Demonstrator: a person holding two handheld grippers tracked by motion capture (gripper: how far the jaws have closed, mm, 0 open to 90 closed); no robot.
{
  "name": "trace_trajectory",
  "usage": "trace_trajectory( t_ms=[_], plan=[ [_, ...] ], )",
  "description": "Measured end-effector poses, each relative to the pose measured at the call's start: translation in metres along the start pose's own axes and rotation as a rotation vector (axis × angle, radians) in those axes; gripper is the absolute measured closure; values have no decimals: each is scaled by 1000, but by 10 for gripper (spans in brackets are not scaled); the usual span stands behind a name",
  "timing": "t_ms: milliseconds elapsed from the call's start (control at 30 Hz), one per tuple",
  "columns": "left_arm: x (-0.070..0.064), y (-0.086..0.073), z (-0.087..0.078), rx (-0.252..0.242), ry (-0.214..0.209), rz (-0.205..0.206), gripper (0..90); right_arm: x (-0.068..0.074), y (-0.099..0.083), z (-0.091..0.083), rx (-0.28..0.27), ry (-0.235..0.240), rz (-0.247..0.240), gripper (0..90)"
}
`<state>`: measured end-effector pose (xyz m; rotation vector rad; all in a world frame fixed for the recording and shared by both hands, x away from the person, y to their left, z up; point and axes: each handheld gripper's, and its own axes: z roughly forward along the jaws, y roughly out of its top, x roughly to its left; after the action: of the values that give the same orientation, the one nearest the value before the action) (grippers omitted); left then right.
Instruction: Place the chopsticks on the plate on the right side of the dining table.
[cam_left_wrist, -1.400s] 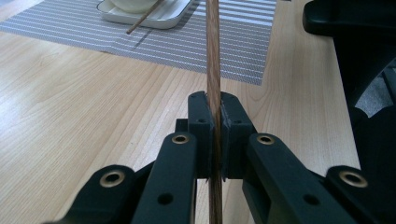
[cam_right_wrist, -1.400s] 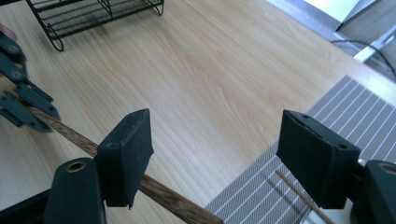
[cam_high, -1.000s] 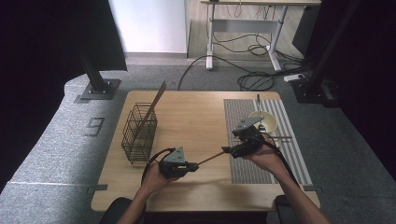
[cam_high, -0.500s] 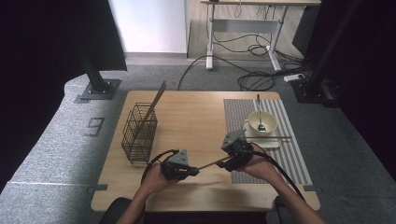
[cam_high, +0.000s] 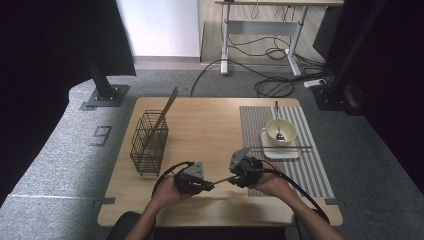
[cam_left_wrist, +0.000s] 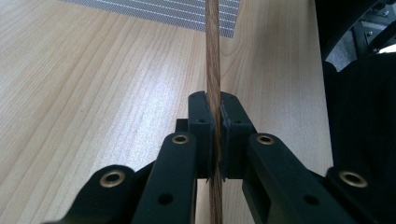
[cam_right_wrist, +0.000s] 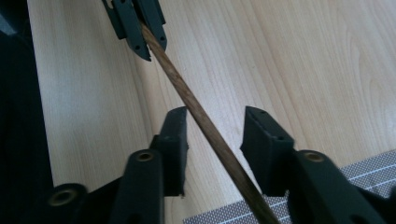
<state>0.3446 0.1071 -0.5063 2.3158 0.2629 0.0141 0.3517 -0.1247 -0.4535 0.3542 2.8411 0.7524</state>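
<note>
A brown wooden chopstick (cam_high: 222, 179) spans the gap between my two grippers near the table's front edge. My left gripper (cam_high: 209, 186) is shut on the chopstick (cam_left_wrist: 213, 70), which runs straight up between its jaws. In the right gripper view the chopstick (cam_right_wrist: 205, 126) passes diagonally between the jaws of my right gripper (cam_right_wrist: 214, 122), which stand open around it without touching. My right gripper (cam_high: 235, 177) faces the left one (cam_right_wrist: 140, 28) closely. A second chopstick (cam_high: 282, 147) lies across the white tray (cam_high: 281, 153) beside the bowl (cam_high: 280, 131).
A black wire basket (cam_high: 149, 142) stands at the left with a chopstick (cam_high: 165, 110) leaning in it. A striped grey placemat (cam_high: 300, 165) covers the right side, with a spoon (cam_high: 278, 122) resting in the cream bowl. Bare wood lies between basket and mat.
Both grippers have come toward the table's front and closer together, bringing the chopstick away from the bowl. The right gripper's hold on the stick has given way to open jaws.
</note>
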Motion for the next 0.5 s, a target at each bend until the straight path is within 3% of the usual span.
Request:
trace_trajectory(
  t_ms=[200,333,500],
  plan=[
    [0,0,1,4,8,15,846,1,-1,1,28,6,-29,686],
    [1,-2,1,-12,28,14,819,2,-2,0,40,41,-47,738],
    [5,-4,-4,-74,64,4,681,4,-2,-2,31,100,-66,827]
  ],
)
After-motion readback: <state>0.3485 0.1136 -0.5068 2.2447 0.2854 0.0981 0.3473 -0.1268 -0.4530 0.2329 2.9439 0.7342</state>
